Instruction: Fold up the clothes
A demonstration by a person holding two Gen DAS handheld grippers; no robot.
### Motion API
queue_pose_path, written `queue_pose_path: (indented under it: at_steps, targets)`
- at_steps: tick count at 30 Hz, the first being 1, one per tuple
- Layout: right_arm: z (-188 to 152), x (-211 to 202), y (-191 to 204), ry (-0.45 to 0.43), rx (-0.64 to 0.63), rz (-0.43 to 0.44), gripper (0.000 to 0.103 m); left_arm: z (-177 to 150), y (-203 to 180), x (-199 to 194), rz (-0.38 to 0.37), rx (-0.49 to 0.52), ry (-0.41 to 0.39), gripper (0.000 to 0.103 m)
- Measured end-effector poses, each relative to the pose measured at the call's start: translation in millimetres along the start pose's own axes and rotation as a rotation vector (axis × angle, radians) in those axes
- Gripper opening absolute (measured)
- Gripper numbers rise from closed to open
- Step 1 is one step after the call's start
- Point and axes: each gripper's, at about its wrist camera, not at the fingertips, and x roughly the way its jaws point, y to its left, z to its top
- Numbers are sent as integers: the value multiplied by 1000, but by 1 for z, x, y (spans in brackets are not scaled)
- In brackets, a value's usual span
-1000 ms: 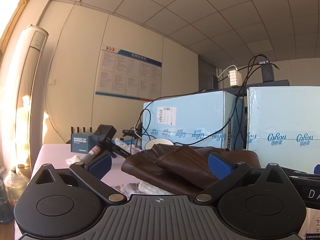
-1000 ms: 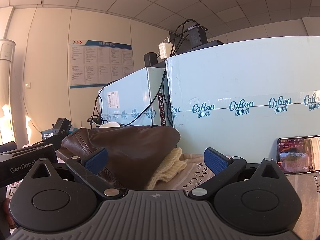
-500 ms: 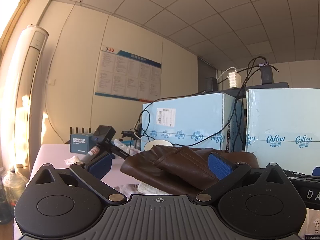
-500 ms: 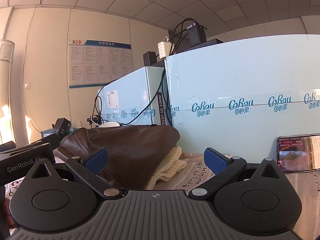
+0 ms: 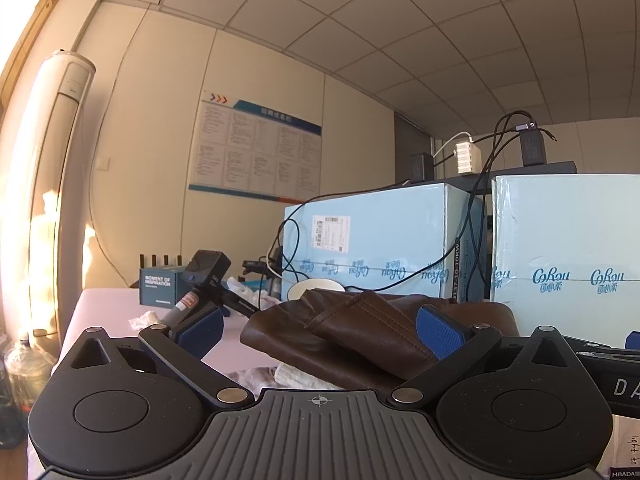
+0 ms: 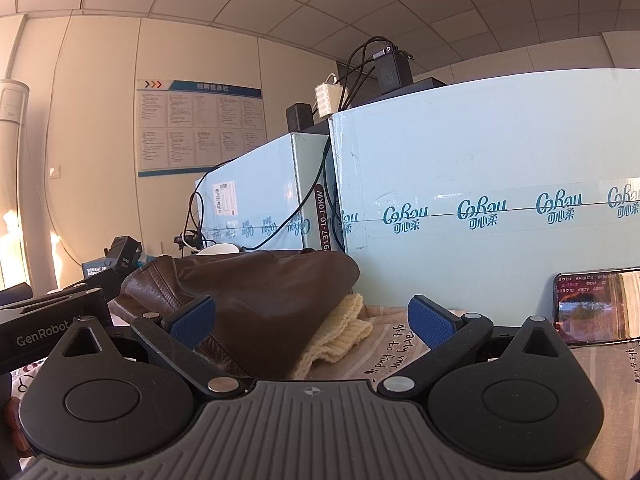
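A brown leather garment (image 5: 352, 332) lies folded in a heap on the table, also in the right wrist view (image 6: 264, 296). A cream knitted piece (image 6: 340, 336) sticks out from under its right side, and a whitish cloth (image 5: 296, 376) shows under it in the left wrist view. My left gripper (image 5: 320, 328) is open and empty, just short of the heap. My right gripper (image 6: 312, 320) is open and empty, close before the heap. The left gripper's body (image 6: 52, 320) shows at the right view's left edge.
Two pale blue cardboard boxes (image 6: 480, 208) with cables and chargers on top stand behind the heap. A phone (image 6: 596, 304) leans at the right. A dark blue box (image 5: 160, 284), a black device (image 5: 208, 276) and a white bowl (image 5: 316, 288) sit at the back left. A printed cloth (image 6: 400, 344) covers the table.
Both views have tilted slightly, so the scene sits a touch lower. The garment has not moved and both grippers stay open.
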Motion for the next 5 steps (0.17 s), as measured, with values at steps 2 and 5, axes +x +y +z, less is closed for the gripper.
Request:
queue_pose_path:
  at_steps: [2,5]
  targets:
    - [0,0,0,0,0,1,103,0,0,0,0,0,0,103]
    - [0,0,0,0,0,1,103,0,0,0,0,0,2,103]
